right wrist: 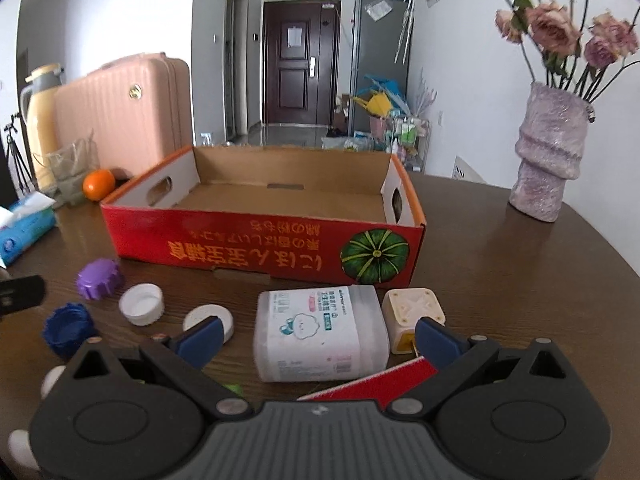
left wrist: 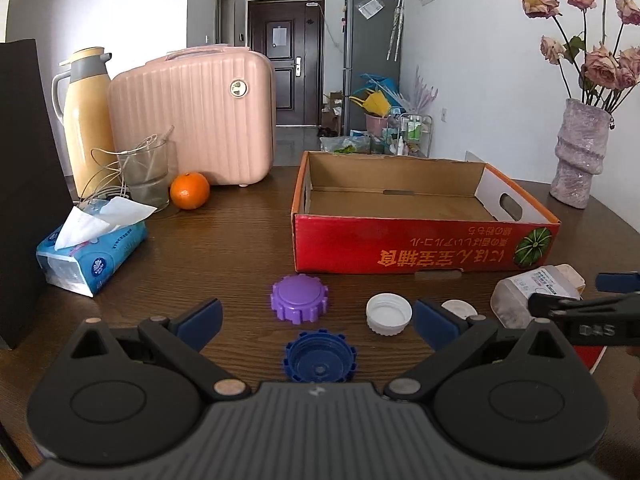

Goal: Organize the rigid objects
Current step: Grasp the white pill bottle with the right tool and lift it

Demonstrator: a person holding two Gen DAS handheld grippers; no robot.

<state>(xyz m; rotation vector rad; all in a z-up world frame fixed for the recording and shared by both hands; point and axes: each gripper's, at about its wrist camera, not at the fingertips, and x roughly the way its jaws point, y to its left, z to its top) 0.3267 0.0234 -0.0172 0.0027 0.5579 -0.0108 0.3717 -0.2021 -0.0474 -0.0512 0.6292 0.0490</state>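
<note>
An empty red cardboard box sits mid-table. In front of it lie a purple cap, a dark blue cap, an open white cap, a flat white lid, a clear cotton-swab container on its side and a cream cube. My left gripper is open, with the blue cap between its fingers. My right gripper is open around the container.
At the left stand a tissue pack, a glass with cables, an orange, a yellow thermos and a pink case. A vase of dried roses stands at the right. A red flat object lies near my right gripper.
</note>
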